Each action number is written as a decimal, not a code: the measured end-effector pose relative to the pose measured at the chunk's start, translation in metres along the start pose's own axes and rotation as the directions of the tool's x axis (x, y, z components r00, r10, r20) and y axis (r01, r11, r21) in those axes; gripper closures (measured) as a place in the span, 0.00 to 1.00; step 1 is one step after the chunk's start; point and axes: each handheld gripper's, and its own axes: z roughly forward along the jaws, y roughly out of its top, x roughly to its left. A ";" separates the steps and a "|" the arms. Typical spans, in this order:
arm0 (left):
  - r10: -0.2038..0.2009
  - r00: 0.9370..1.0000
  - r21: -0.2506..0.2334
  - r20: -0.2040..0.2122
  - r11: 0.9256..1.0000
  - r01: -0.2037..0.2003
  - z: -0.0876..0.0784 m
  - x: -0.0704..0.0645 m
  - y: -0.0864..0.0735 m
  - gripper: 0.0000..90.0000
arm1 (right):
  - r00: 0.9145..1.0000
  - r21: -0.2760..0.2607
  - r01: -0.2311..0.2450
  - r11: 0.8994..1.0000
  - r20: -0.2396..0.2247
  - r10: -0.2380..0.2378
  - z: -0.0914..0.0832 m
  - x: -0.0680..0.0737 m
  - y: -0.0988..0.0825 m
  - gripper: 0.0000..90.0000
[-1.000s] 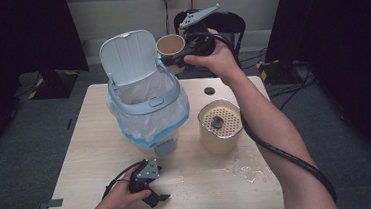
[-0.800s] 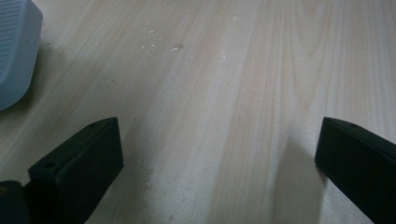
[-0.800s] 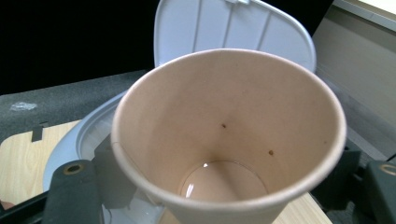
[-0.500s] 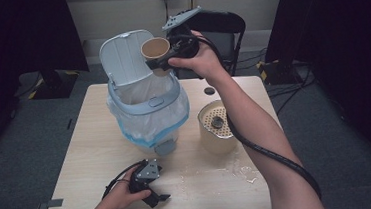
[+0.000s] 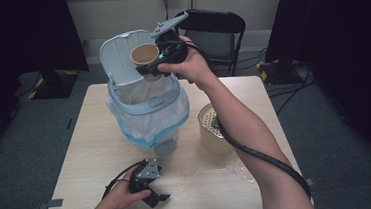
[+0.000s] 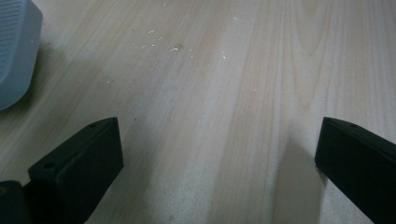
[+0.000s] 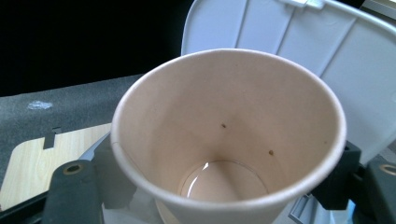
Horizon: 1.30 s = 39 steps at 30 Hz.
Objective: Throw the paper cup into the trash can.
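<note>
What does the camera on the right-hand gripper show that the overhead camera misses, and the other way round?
The right gripper view alone shows the inside of the tan paper cup: a little liquid at its bottom and two dark specks on the wall. The high view alone shows the beige perforated-top canister, the black chair and the left gripper, jaws open, resting on the table. Both show the cup held above the grey lidded bin, its raised lid and the pale wooden table.
</note>
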 end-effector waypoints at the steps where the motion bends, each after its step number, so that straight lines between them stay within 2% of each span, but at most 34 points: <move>1: 0.000 1.000 0.000 0.001 1.000 0.000 0.000 0.000 0.000 0.00 | 1.000 0.003 0.000 1.000 -0.002 0.000 0.001 0.000 0.000 0.27; 3: 0.000 1.000 0.000 0.001 1.000 0.000 0.000 0.000 0.000 0.00 | 1.000 -0.003 -0.005 1.000 -0.009 0.005 0.004 0.001 -0.002 0.27; 6: 0.000 1.000 0.000 0.001 1.000 0.000 0.000 0.000 0.000 0.00 | 0.998 -0.012 -0.050 0.999 -0.041 0.049 0.009 0.001 -0.004 0.25; 7: 0.000 1.000 -0.001 0.001 1.000 0.000 0.000 0.000 0.000 0.00 | 0.997 -0.013 -0.058 0.998 -0.046 0.058 0.011 0.001 -0.005 0.22; 8: 0.000 1.000 0.000 0.001 1.000 0.000 0.000 0.000 0.000 0.00 | 0.996 -0.007 -0.072 0.997 -0.051 0.072 0.012 0.001 -0.005 0.17; 9: 0.000 1.000 0.000 0.001 1.000 0.000 0.000 0.000 0.000 0.00 | 0.996 0.011 -0.080 0.997 -0.049 0.081 0.014 0.002 -0.006 0.17; 12: 0.000 1.000 0.000 0.001 1.000 0.000 0.000 0.000 0.000 0.00 | 0.993 0.017 -0.095 0.995 -0.065 0.096 0.014 0.002 -0.008 0.16; 21: -0.003 1.000 -0.007 0.004 1.000 0.003 0.000 0.000 0.000 0.00 | 0.992 -0.001 -0.097 0.995 -0.082 0.097 -0.001 0.004 -0.016 0.16; 26: -0.002 1.000 -0.006 0.005 1.000 0.002 0.000 0.000 0.000 0.00 | 0.993 0.033 -0.066 0.997 -0.092 0.069 -0.010 0.012 -0.025 0.16; 34: 0.001 1.000 -0.006 0.006 1.000 -0.001 0.000 0.000 0.000 0.00 | 0.992 0.057 -0.036 0.998 -0.117 0.043 -0.023 0.028 -0.041 0.16; 39: 0.002 1.000 -0.006 0.006 1.000 -0.002 0.000 0.000 0.000 0.00 | 0.991 0.057 -0.043 0.997 -0.124 0.050 -0.033 0.033 -0.054 0.16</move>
